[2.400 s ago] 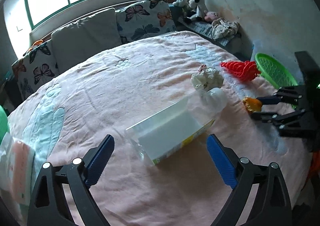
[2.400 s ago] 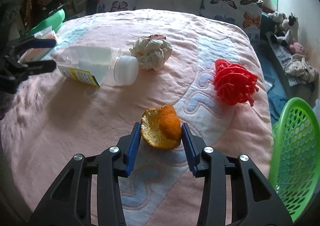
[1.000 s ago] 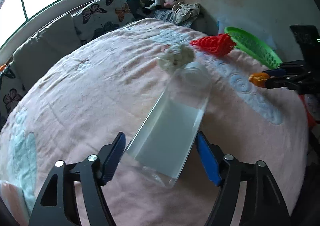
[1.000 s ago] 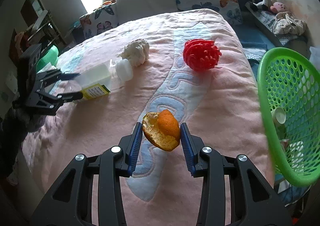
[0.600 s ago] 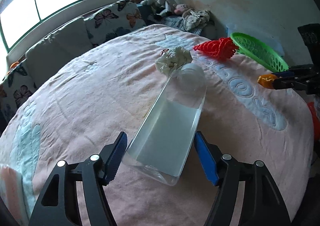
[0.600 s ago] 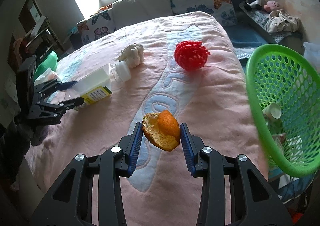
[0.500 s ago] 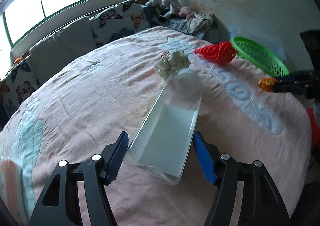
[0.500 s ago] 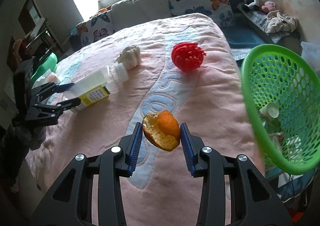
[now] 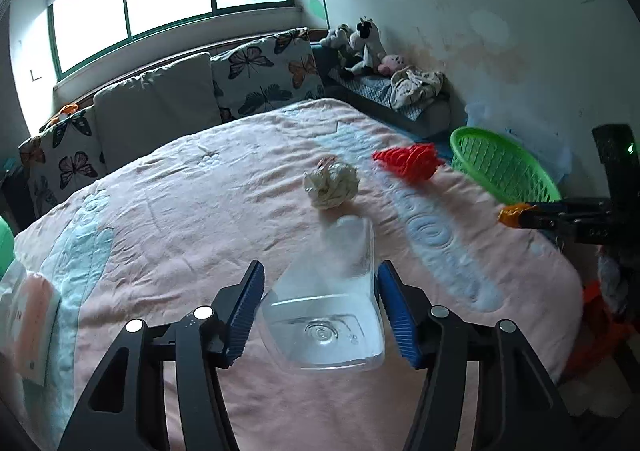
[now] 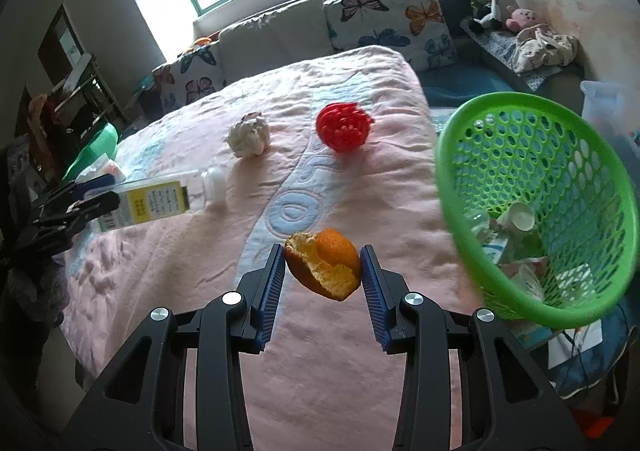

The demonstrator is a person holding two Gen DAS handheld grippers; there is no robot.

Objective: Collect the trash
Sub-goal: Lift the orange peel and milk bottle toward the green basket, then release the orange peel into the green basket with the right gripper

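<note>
My right claw [image 10: 322,277] is clamped on an orange peel [image 10: 323,269], both blue pads pressing its sides, at lower centre of the right wrist frame. The peel is held clear of the pink bedspread [image 10: 200,271]. The green mesh basket [image 10: 480,251] sits at right of that frame, just beside the bed edge, tilted toward the camera; a paper cup [image 10: 518,216] and other scraps lie inside it.

My left claw [image 9: 318,309] grips a clear plastic bottle [image 9: 328,307] by its base end; the square bottom faces the camera at lower centre of the left wrist frame, and the pads touch its two sides. In the right wrist view the same bottle [image 10: 160,201] lies nearly level at left of frame, yellow label outward, white cap [image 10: 216,182] pointing to frame centre.

Items on the bedspread: a crumpled paper wad [image 9: 330,185] just beyond the bottle, and a red mesh ball [image 9: 408,160] near the bed's right edge, upper right of centre. The two are apart. Butterfly-print pillows [image 9: 264,75] line the head of the bed.
</note>
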